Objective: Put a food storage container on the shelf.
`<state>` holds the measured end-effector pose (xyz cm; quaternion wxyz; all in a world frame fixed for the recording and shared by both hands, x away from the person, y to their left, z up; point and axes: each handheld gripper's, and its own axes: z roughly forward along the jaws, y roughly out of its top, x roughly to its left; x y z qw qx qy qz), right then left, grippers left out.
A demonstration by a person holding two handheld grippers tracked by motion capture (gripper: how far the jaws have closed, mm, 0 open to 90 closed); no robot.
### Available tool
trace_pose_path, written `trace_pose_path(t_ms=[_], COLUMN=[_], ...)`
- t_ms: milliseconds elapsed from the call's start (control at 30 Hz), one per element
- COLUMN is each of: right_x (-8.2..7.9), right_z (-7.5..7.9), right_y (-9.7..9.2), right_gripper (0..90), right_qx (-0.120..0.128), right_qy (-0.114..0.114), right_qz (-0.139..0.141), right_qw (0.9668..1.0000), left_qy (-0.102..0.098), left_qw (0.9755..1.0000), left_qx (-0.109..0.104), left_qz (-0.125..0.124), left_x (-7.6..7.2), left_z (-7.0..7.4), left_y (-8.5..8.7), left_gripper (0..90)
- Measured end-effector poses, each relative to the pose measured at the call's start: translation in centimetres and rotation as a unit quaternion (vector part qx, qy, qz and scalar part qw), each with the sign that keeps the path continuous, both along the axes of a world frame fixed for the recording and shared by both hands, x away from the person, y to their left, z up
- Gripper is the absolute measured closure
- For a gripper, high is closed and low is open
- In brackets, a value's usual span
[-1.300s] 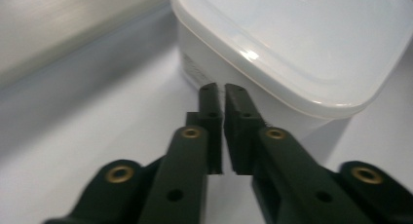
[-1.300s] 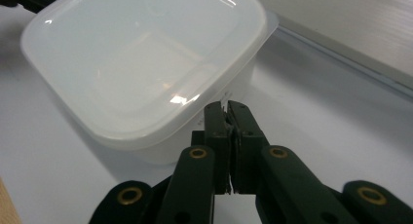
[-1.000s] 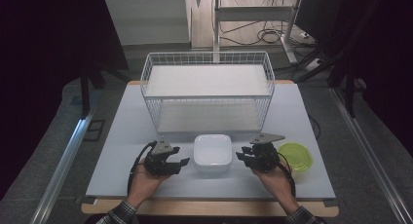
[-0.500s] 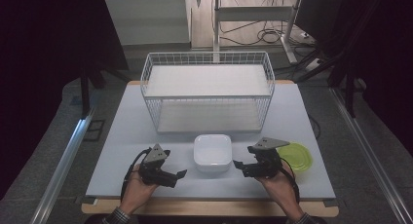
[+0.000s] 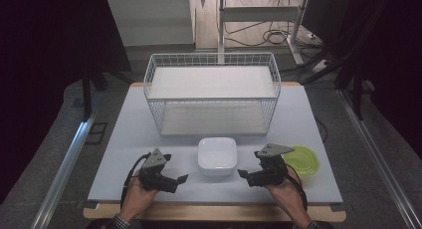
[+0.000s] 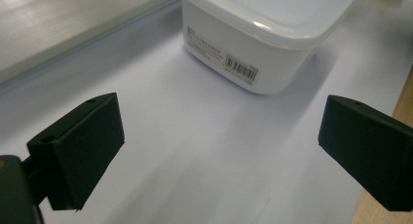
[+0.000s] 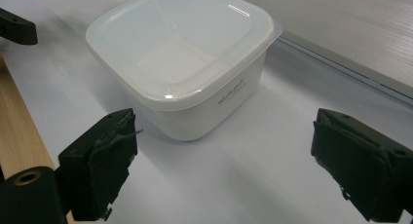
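A white square plastic container (image 5: pixel 217 156) with a clear lid stands on the table's front middle. My left gripper (image 5: pixel 175 168) is to its left, and its jaws have just been opening. In the left gripper view the left gripper (image 6: pixel 219 151) is open over bare table, short of the container (image 6: pixel 263 34). My right gripper (image 5: pixel 250 164) is to the container's right, and its jaws have just been opening too. In the right gripper view the right gripper (image 7: pixel 224 170) is open with nothing between its jaws, and the container (image 7: pixel 180 53) is just ahead.
A white wire basket (image 5: pixel 211 57) with a shelf stands behind the container, mid table. A yellow-green round lid or dish (image 5: pixel 306 159) lies just right of my right hand. The table's wooden front edge (image 5: pixel 214 212) runs under both wrists.
The jaws of both grippers have spread apart from a narrower gap. Both hands have stayed at about the same places beside the container.
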<state>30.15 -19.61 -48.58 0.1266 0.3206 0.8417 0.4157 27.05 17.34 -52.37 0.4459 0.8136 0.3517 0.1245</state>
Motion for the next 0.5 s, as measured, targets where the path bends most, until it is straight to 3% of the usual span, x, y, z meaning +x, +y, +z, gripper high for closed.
trace_pose_path(t_ms=[233,333,500], right_x=[0.1,0.3,0.5], right_z=[0.0,0.0,0.1], right_y=[0.6,0.8,1.2], right_gripper=[7.4,5.5,1.6], right_qx=[-0.004,-0.010,-0.011], right_qy=[-0.008,0.001,0.017], right_qz=[0.006,0.006,0.006], right_qw=[0.9999,0.9999,0.9998], left_qy=[0.006,0.005,0.002], left_qw=[0.9999,0.9999,0.9999], left_qx=[0.011,-0.003,0.006], left_qz=[-0.002,-0.014,-0.015], left_x=[0.3,0.5,1.1], left_z=[0.5,1.0,1.6], left_y=[-0.5,-0.8,-1.4], left_gripper=[2.7,2.3,4.7])
